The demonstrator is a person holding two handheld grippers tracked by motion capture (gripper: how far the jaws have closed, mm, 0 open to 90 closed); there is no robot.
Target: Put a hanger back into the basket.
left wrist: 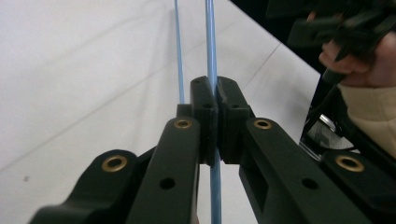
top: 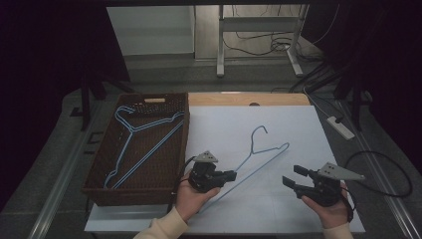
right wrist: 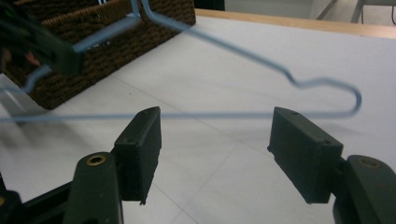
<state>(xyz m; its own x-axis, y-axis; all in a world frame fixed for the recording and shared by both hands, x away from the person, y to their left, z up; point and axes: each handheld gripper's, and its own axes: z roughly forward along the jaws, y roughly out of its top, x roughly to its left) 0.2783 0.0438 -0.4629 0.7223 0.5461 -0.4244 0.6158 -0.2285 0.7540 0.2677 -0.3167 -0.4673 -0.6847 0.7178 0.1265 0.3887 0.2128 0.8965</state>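
A light blue wire hanger (top: 251, 148) lies slanted across the white table top (top: 298, 129), hook toward the far side. My left gripper (top: 233, 175) holds it near its lower end, and the left gripper view has the jaws (left wrist: 216, 93) shut on the thin blue wire (left wrist: 211, 42). My right gripper (top: 292, 175) is to the right of the hanger, near the front edge, jaws wide apart. In the right gripper view its jaws (right wrist: 215, 135) stand open with nothing between them, and the hanger (right wrist: 243, 53) hangs ahead, a little above the table.
A dark wicker basket (top: 185, 134) sits on the table's left part with blue wire hangers (top: 134, 129) inside. A wooden strip (top: 278, 98) runs along the far edge. A power strip (top: 341, 127) and cables lie on the floor to the right.
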